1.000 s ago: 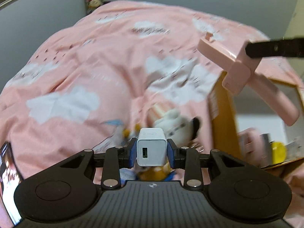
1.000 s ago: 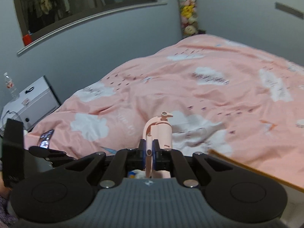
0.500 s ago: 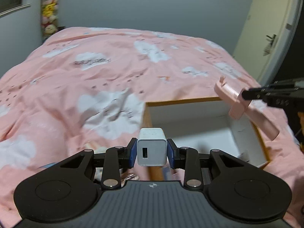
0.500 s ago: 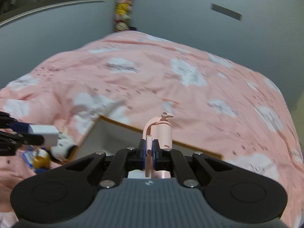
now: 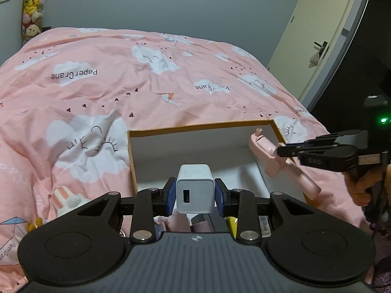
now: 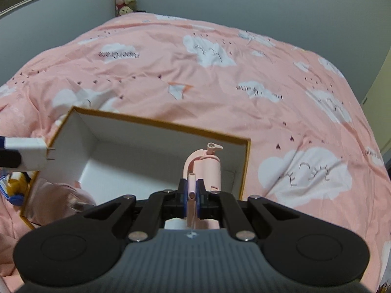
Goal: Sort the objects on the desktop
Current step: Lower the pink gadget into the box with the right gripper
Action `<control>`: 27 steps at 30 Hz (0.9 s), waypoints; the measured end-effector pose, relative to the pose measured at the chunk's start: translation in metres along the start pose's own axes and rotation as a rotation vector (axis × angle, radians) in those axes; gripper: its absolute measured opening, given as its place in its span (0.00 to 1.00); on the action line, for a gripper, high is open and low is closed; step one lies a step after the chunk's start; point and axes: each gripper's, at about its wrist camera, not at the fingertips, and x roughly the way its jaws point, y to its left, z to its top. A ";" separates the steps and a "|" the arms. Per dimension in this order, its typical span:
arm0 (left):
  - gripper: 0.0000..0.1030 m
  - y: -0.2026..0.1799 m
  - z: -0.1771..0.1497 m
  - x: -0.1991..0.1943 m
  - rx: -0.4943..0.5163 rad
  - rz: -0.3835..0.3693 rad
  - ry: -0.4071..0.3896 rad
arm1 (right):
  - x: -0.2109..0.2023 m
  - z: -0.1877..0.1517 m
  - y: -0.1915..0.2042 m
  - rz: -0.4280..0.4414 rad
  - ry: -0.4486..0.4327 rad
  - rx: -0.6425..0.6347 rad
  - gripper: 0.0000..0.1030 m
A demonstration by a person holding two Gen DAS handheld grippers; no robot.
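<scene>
My left gripper (image 5: 195, 194) is shut on a white USB charger (image 5: 195, 189), held over the near side of an open box (image 5: 200, 127) with a yellow rim and white inside. In the right wrist view the charger (image 6: 28, 153) hangs at the box's (image 6: 156, 123) left wall. My right gripper (image 6: 192, 195) is shut on a thin tab of a pink gadget (image 6: 206, 168), above the box's right part. From the left wrist camera that pink gadget (image 5: 281, 163) and the right gripper (image 5: 283, 151) show over the box's right wall.
The box lies on a pink quilt with white clouds (image 5: 146, 80). Small items lie in the box's near end (image 5: 229, 222). A plush toy (image 6: 17, 183) rests left of the box. A door (image 5: 322, 36) stands at the right; a hand (image 5: 361, 190) holds the right gripper.
Both grippers have swung across the bed to above the open box. The right gripper has come down with the pink gadget. Grips are unchanged.
</scene>
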 end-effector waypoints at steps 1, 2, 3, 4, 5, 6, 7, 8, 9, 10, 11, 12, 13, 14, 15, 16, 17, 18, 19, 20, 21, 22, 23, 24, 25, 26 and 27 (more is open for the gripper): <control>0.36 -0.001 0.000 0.002 0.001 -0.001 0.003 | 0.005 -0.002 -0.002 0.004 0.007 0.019 0.06; 0.36 -0.001 0.000 0.003 0.002 -0.001 0.007 | 0.008 -0.003 -0.004 0.009 0.010 0.040 0.06; 0.36 -0.001 0.000 0.005 0.003 0.000 0.011 | 0.012 -0.005 -0.007 0.011 0.010 0.064 0.06; 0.36 -0.001 0.000 0.006 0.004 0.001 0.015 | 0.015 -0.007 -0.007 0.007 0.009 0.080 0.06; 0.36 -0.002 0.000 0.008 0.004 0.001 0.020 | 0.019 -0.007 -0.006 -0.002 0.009 0.088 0.06; 0.36 -0.002 -0.001 0.009 0.004 0.001 0.023 | 0.023 -0.009 -0.004 -0.013 0.009 0.086 0.06; 0.36 -0.002 -0.002 0.010 0.004 -0.001 0.027 | 0.028 -0.010 -0.003 -0.022 0.009 0.084 0.06; 0.36 -0.002 -0.002 0.011 0.003 -0.002 0.030 | 0.032 -0.012 -0.003 -0.023 0.012 0.091 0.06; 0.36 -0.001 -0.002 0.012 0.003 -0.002 0.034 | 0.036 -0.014 -0.005 -0.019 0.017 0.109 0.06; 0.36 -0.001 -0.002 0.012 0.002 -0.002 0.037 | 0.040 -0.015 -0.007 -0.011 0.026 0.133 0.06; 0.36 0.000 -0.002 0.013 0.001 -0.001 0.040 | 0.045 -0.017 -0.009 -0.004 0.037 0.155 0.06; 0.36 0.000 -0.002 0.015 -0.001 -0.001 0.043 | 0.048 -0.019 -0.011 0.000 0.044 0.168 0.06; 0.36 0.001 -0.003 0.016 -0.003 -0.002 0.047 | 0.052 -0.021 -0.011 -0.006 0.051 0.171 0.07; 0.36 0.001 -0.003 0.017 -0.003 -0.002 0.050 | 0.053 -0.022 -0.009 -0.027 0.053 0.154 0.07; 0.36 0.002 -0.003 0.019 -0.004 -0.003 0.054 | 0.055 -0.023 -0.006 -0.047 0.053 0.135 0.07; 0.36 0.002 -0.004 0.019 -0.005 -0.005 0.057 | 0.056 -0.023 -0.003 -0.065 0.056 0.117 0.07; 0.36 0.002 -0.004 0.020 -0.005 -0.007 0.059 | 0.056 -0.024 0.000 -0.077 0.067 0.105 0.07; 0.36 0.002 -0.004 0.021 -0.007 -0.009 0.061 | 0.057 -0.024 0.002 -0.086 0.079 0.099 0.07; 0.36 0.003 -0.004 0.022 -0.008 -0.011 0.062 | 0.058 -0.024 0.005 -0.097 0.094 0.087 0.08; 0.36 0.003 -0.004 0.022 -0.009 -0.013 0.063 | 0.059 -0.025 0.006 -0.106 0.110 0.076 0.08; 0.36 0.003 -0.004 0.022 -0.010 -0.016 0.064 | 0.061 -0.024 0.009 -0.118 0.130 0.061 0.09; 0.36 0.003 -0.004 0.022 -0.010 -0.018 0.064 | 0.063 -0.023 0.012 -0.129 0.154 0.040 0.09; 0.36 0.003 -0.004 0.022 -0.011 -0.019 0.064 | 0.065 -0.022 0.014 -0.136 0.175 0.020 0.09; 0.36 0.004 -0.004 0.022 -0.011 -0.022 0.064 | 0.066 -0.022 0.016 -0.144 0.196 -0.005 0.10; 0.36 0.004 -0.004 0.022 -0.011 -0.024 0.064 | 0.068 -0.021 0.018 -0.155 0.223 -0.031 0.10; 0.36 0.004 -0.004 0.022 -0.012 -0.026 0.064 | 0.069 -0.021 0.019 -0.158 0.244 -0.046 0.11; 0.36 0.004 -0.004 0.022 -0.012 -0.028 0.063 | 0.070 -0.020 0.019 -0.161 0.262 -0.057 0.11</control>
